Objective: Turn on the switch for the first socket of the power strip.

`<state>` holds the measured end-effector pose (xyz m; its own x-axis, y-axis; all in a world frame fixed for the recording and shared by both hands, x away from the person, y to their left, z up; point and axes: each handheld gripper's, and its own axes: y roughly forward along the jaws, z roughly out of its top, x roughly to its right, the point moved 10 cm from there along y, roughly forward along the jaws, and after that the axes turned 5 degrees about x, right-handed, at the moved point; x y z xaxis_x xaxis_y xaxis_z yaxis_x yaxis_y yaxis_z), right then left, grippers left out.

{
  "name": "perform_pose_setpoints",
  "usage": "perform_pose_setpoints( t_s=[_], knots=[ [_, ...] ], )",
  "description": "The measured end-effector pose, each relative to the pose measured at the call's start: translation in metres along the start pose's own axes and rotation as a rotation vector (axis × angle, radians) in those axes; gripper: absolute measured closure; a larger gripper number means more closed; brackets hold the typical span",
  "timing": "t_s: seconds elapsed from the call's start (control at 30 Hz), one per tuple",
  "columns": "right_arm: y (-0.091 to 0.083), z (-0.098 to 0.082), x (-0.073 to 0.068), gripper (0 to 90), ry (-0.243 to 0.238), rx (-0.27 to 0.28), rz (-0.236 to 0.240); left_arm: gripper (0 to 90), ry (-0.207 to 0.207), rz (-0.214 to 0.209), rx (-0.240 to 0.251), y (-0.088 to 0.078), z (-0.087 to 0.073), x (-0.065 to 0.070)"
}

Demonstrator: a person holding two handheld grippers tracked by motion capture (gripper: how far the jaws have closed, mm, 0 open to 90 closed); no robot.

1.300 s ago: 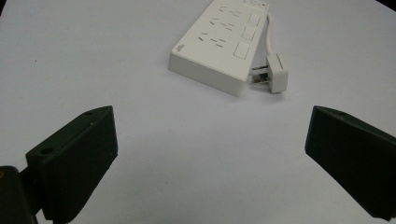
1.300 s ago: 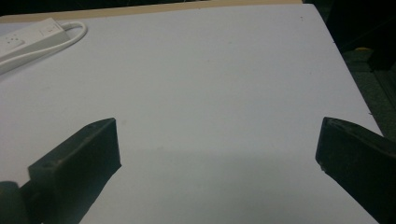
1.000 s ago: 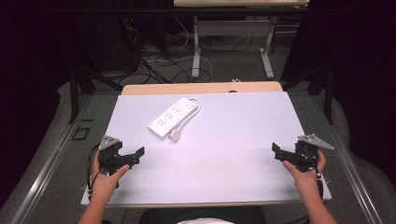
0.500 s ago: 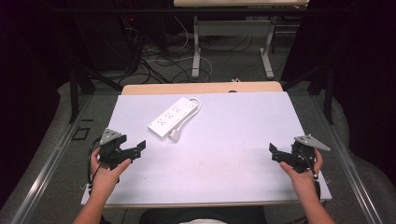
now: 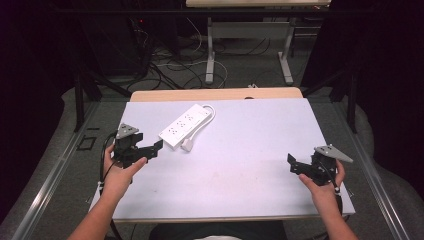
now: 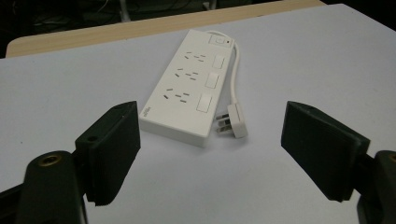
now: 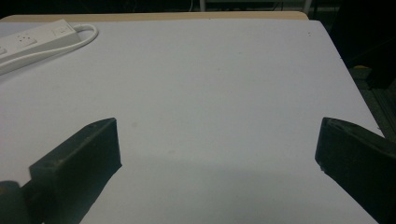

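A white three-outlet power strip (image 6: 187, 88) lay flat on the counter (image 5: 240, 150), its plug (image 6: 232, 121) apparently loose beside it. The left hand-held gripper (image 5: 150, 150) hovered near, jaws wide, empty; the right hand-held gripper (image 5: 295, 164), well apart, likewise gaped.

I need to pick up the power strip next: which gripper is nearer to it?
Left. The left gripper hovers just short of the power strip, jaws open and aimed at it. The right gripper is far across the table.

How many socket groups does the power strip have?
3 on the power strip, in a row along its length: one nearest the plug, one in the middle, one nearest the cord end.
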<state>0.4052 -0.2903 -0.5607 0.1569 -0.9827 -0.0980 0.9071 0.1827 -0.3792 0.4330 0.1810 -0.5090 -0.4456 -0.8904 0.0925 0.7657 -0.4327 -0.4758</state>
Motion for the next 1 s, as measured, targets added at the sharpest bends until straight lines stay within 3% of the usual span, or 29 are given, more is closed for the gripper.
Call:
perform_pose_setpoints(
  t_s=[0.07, 0.57, 0.8, 1.0],
  knots=[
    [0.0, 0.0, 0.0, 0.0, -0.004, 0.003, 0.001, 22.0, -0.009, -0.005, 0.002, 0.001, 0.003, 0.001],
    [0.002, -0.002, -0.007, 0.0, -0.021, -0.002, 0.018, 26.8, 0.09, -0.015, 0.0, 0.012, 0.036, 0.013],
    [0.004, -0.003, -0.01, 0.0, -0.028, -0.005, 0.023, 28.1, 0.106, -0.04, -0.003, 0.02, 0.051, 0.021],
    [0.004, -0.003, -0.011, 0.0, -0.023, -0.002, 0.025, 28.1, 0.115, -0.026, -0.002, 0.026, 0.066, 0.024]
  ],
)
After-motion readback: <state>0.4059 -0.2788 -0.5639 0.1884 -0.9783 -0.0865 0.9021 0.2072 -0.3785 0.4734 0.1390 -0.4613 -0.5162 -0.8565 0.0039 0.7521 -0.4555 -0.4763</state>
